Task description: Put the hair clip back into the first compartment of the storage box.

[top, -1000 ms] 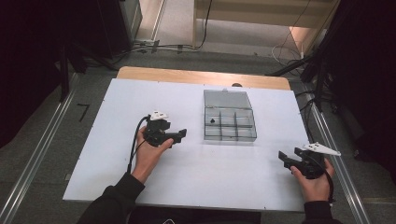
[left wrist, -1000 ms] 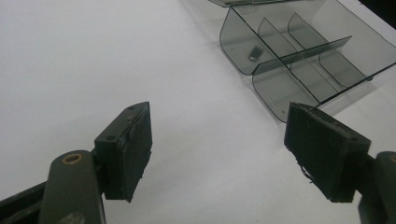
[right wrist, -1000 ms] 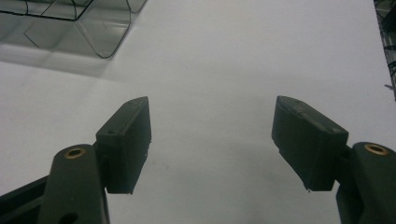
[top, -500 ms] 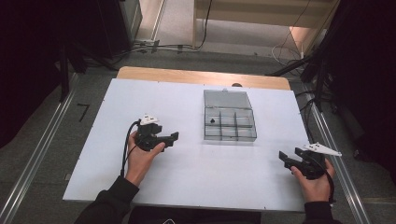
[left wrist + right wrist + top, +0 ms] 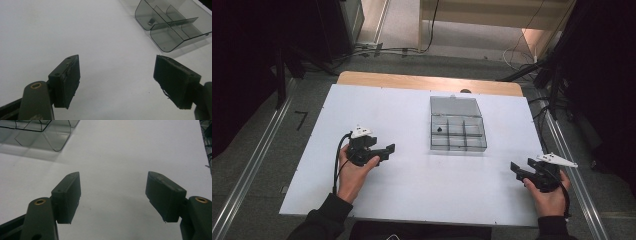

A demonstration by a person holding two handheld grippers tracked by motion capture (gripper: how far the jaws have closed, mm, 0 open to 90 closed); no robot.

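A person seated at a white table [image 5: 422,200] holds a two-jaw gripper in each hand, both jaws spread and nothing between them. The left gripper [image 5: 387,150] hovers over the left half of the table, its black jaws pointing toward the middle of the table; seen from its own camera, the left gripper [image 5: 116,80] has its two pads standing well apart over bare white surface, released and gripping nothing. The right gripper [image 5: 515,169] sits near the table's front right corner, a grey three-cornered plate on top, jaws aimed leftward; along its own jaws the right gripper [image 5: 113,196] is likewise released, the pads wide apart with only tabletop between them.

Between the two hands and farther back stands a clear smoky plastic organizer box [image 5: 457,131], lid swung open behind it, its tray split into small compartments. A small dark piece [image 5: 439,129] lies in the rear left compartment. From the left gripper's camera the organizer box [image 5: 172,27] shows at upper right, well apart from the jaws, with the small dark piece [image 5: 150,22] resting against a curved wall inside. From the right gripper's camera a corner of the organizer box [image 5: 45,132] shows at upper left, also well clear of the jaws
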